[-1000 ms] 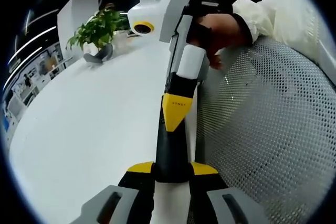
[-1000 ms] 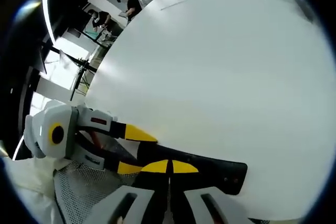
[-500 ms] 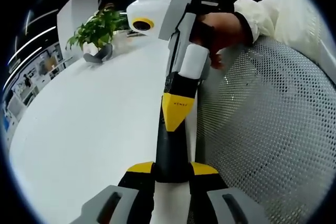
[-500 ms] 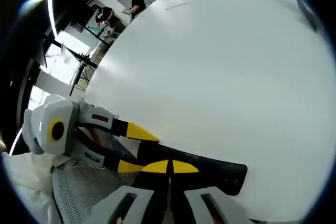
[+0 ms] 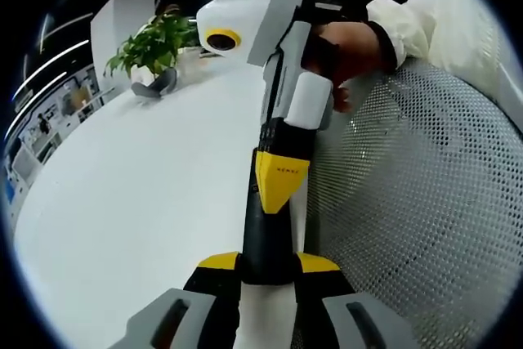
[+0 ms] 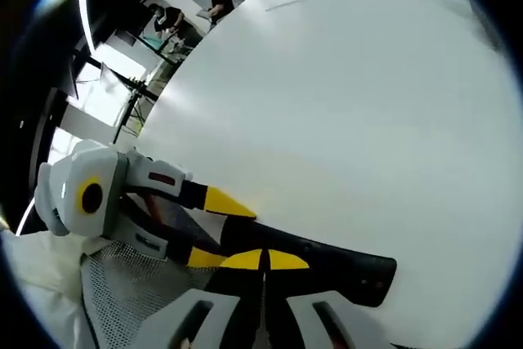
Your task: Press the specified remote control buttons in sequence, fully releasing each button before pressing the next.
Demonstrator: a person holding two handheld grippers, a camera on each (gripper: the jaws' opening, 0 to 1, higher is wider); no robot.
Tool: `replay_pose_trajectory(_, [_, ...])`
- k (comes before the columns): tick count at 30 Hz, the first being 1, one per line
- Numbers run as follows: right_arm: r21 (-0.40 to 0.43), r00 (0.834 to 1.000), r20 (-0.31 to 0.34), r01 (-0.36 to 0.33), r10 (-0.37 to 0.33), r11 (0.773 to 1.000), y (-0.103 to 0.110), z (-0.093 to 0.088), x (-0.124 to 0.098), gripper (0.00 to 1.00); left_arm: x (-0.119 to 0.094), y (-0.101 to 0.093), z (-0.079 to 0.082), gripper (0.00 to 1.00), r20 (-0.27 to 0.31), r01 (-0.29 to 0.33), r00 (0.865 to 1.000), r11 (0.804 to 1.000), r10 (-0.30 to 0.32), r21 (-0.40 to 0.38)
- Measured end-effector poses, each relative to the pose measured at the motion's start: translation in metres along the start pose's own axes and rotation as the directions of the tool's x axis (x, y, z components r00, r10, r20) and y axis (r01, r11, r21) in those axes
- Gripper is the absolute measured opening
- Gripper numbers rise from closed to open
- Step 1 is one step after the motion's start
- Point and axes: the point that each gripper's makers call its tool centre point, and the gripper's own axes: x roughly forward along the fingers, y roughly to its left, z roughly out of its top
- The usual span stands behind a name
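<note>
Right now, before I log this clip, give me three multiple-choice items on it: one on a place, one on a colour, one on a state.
1. Where does the potted plant stand?
A. at the far end of the white table
B. on the floor
C. on top of the remote

2. What colour is the remote?
A. white
B. black
C. red

3. How do the left gripper's jaws stand?
A. wide open
B. closed on the remote
C. closed on a cup

Answers:
1. A, it sits on the tabletop far from the jaws.
2. B, its body is black.
3. B, both yellow tips clamp its near end.
</note>
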Motion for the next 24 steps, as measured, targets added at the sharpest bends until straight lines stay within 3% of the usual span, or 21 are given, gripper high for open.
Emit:
replay_pose_trajectory(13, [0.017, 1.000, 0.009, 0.004, -0.005, 1.000, -0.0033, 0.0015, 0.0013, 0.00, 0.0001, -0.0007, 0.0005, 0.24, 0.001, 0.000, 1.000, 1.000, 0.000, -0.003])
replay_pose_trajectory(24, [-0.083, 1.000, 0.010, 0.029, -0.028, 0.996, -0.0014, 0.0020, 0.0026, 0.00, 0.0032, 0.0016, 0.0024, 0.25, 0.005, -0.025, 1.000, 0.999, 0.025, -0.025])
